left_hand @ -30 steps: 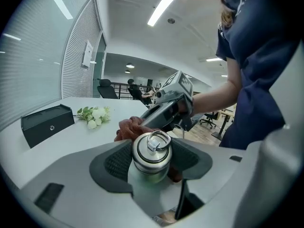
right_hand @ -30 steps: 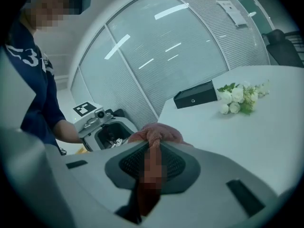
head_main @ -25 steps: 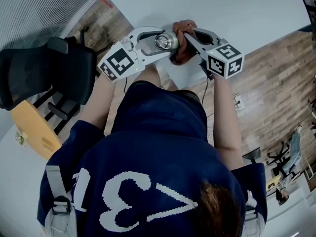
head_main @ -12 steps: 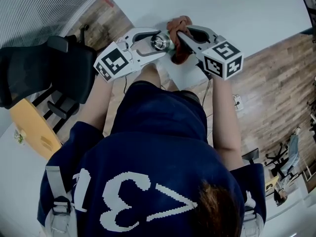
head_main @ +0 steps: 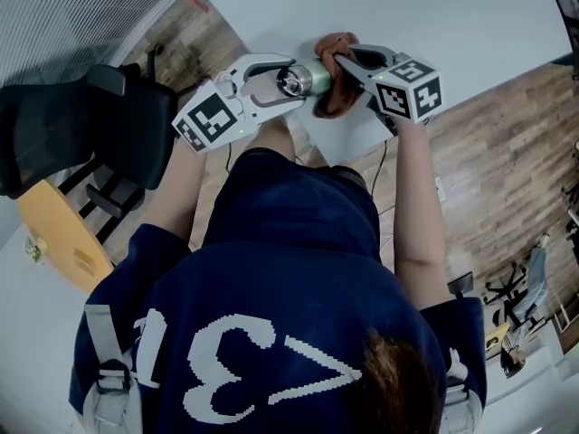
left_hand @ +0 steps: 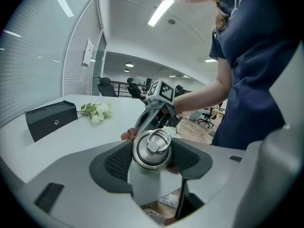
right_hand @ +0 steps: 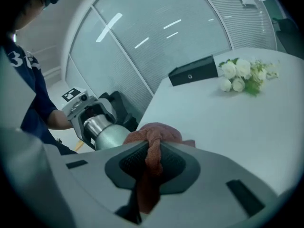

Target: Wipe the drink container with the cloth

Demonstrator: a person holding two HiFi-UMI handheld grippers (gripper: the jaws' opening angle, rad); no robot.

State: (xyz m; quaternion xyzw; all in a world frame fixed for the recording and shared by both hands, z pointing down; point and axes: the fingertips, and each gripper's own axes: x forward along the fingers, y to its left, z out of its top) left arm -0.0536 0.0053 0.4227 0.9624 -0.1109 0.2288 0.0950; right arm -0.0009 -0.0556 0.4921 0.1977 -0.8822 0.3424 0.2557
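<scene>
Two grippers are meeting over the near corner of the white table [head_main: 452, 25]. The left gripper [head_main: 289, 80] is clenching both jaws on the drink container [left_hand: 142, 161] just below its lid [left_hand: 153, 144]. It is holding the container off the table, roughly level, with the lid end facing back at its own camera. That is likely leaving the pale green body sticking out free for wiping. The right gripper [right_hand: 153, 164] is pinching the reddish cloth [right_hand: 154, 136] tight between its pads, with a bunched wad bulging past the tips and a tail hanging below. The wad is pressing against the container's body, on the side away from the person. Judging by this, the wipe is under way, one gripper steadying and the other rubbing.
</scene>
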